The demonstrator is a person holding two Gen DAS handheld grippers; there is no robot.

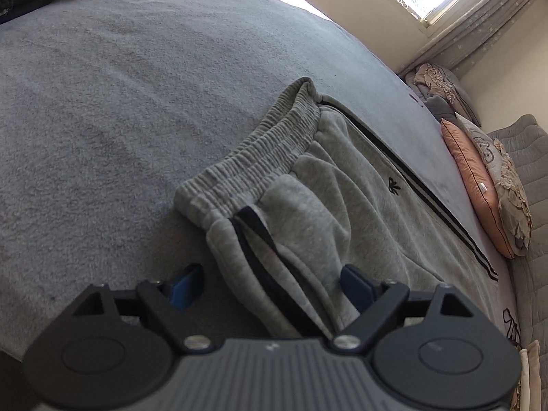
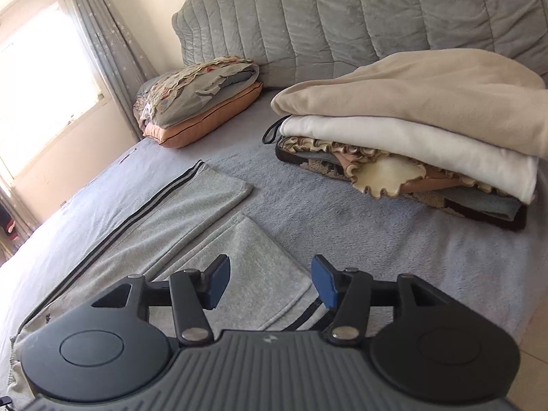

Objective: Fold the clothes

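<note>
A: Two grippers logged. Left gripper (image 1: 270, 286): jaws spread wide, low in frame, straddling the striped side seam of the grey sweatpants (image 1: 328, 185); pads clear of the cloth.
B: Right gripper (image 2: 270, 282)?
A: Jaws partly apart, gripping nothing, over the folded trouser leg, lower centre.
B: Sweatpants location?
A: Flat on the grey blanket (image 1: 120, 85), waistband toward frame centre. Stack of folded clothes (image 2: 428, 137) at upper right, pillows (image 2: 202, 102) at upper left.

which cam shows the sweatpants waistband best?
Left wrist: the elastic waistband of the grey sweatpants runs in full view ahead of the open left tongs. Right wrist shows only the striped legs and cuffs, no waistband.
</note>
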